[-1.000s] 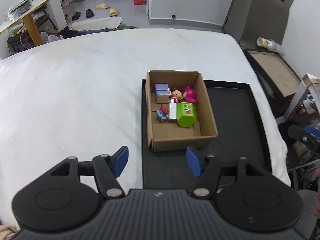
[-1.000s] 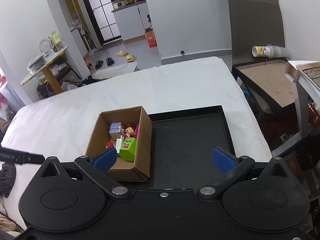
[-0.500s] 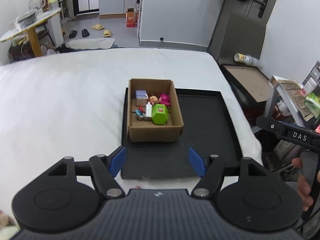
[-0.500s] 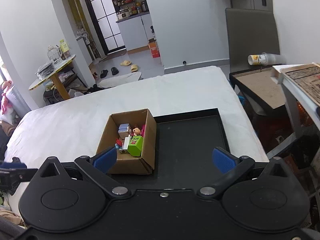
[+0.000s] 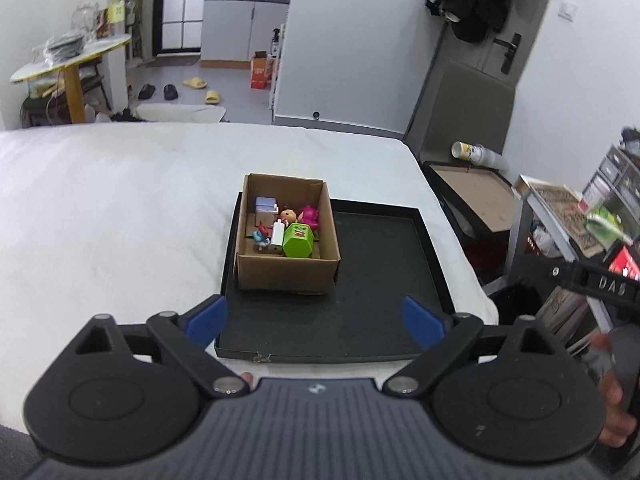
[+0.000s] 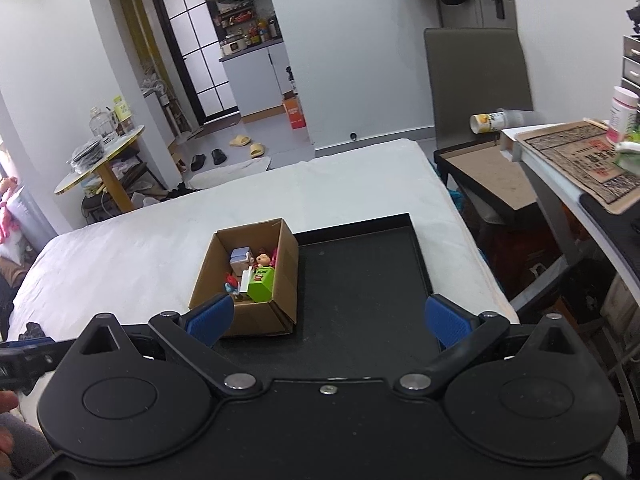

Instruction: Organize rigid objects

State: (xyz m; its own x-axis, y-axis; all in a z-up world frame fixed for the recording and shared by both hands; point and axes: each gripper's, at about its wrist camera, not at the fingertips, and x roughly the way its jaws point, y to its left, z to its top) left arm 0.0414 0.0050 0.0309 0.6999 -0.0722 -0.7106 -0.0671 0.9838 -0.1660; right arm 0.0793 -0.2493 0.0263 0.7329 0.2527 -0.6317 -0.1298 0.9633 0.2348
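Note:
A brown cardboard box (image 5: 286, 276) stands on the left part of a black tray (image 5: 380, 280) on a white bed. Inside it lie several small toys: a green block (image 5: 298, 241), a doll head (image 5: 288, 215), a pink figure (image 5: 309, 215), a pale blue box (image 5: 266, 204) and a red and blue figure (image 5: 261, 234). The box (image 6: 280, 268) and tray (image 6: 360, 280) also show in the right wrist view. My left gripper (image 5: 316, 320) is open and empty, held back from the tray's near edge. My right gripper (image 6: 326, 318) is open and empty, above the tray's near side.
The white bed (image 5: 120, 208) spreads left of the tray. A low dark side table (image 5: 476, 188) with a fallen cup (image 5: 476, 151) stands right of the bed. A desk (image 6: 576, 168) with papers is at the far right. Shoes and a round table (image 6: 100, 156) are beyond the bed.
Both grippers have pulled back and risen away from the box and tray, so more of the room shows. My left gripper's jaws have opened wider. The box and toys have not moved.

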